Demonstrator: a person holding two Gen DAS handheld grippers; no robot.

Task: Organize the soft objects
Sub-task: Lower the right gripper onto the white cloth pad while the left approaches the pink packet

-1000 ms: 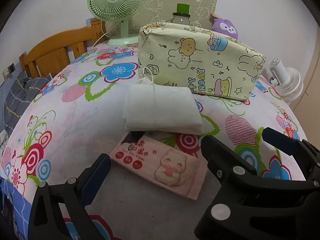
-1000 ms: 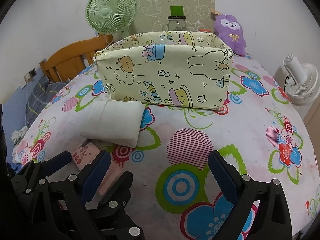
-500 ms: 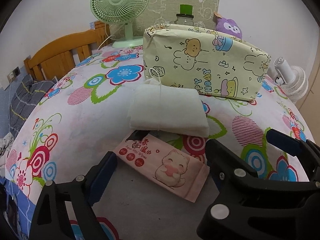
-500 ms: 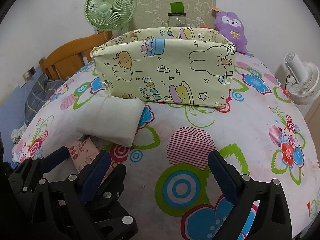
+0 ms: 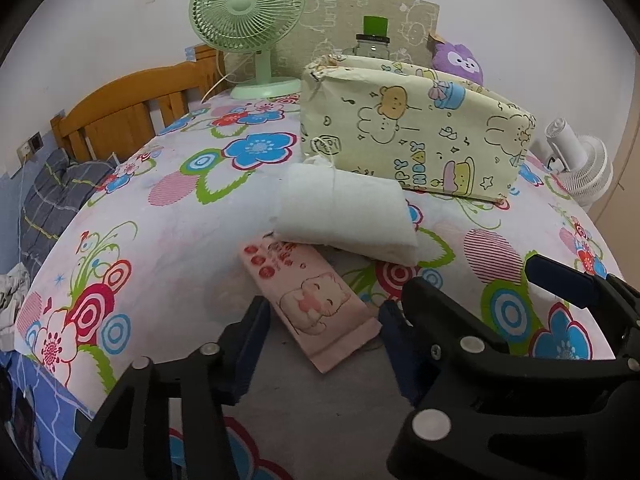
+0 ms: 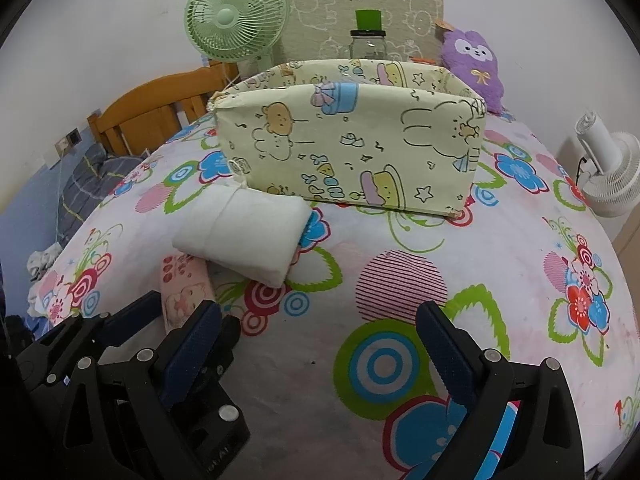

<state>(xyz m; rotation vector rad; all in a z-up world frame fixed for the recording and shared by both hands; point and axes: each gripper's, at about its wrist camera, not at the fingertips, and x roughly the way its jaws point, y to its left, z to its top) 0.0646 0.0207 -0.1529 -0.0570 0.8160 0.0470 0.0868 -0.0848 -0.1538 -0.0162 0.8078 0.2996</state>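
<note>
A flat pink tissue packet printed with a cartoon cat [image 5: 308, 296] lies near the front edge of the table with the flowered cloth [image 5: 168, 216]. The left gripper [image 5: 322, 322] has just been narrowing; its blue pads flank the packet's near end, and contact cannot be told. The right gripper [image 6: 318, 338] stands wide and empty above the cloth. The packet's far end touches or slips under a plump white folded cloth bundle tied with string [image 5: 346, 214], which rests against the pale yellow cartoon-print fabric box [image 5: 416, 140] toward the back. The glossy, limp wrapper may slip or buckle in a shallow pinch, and lifting could drag the bundle.
</note>
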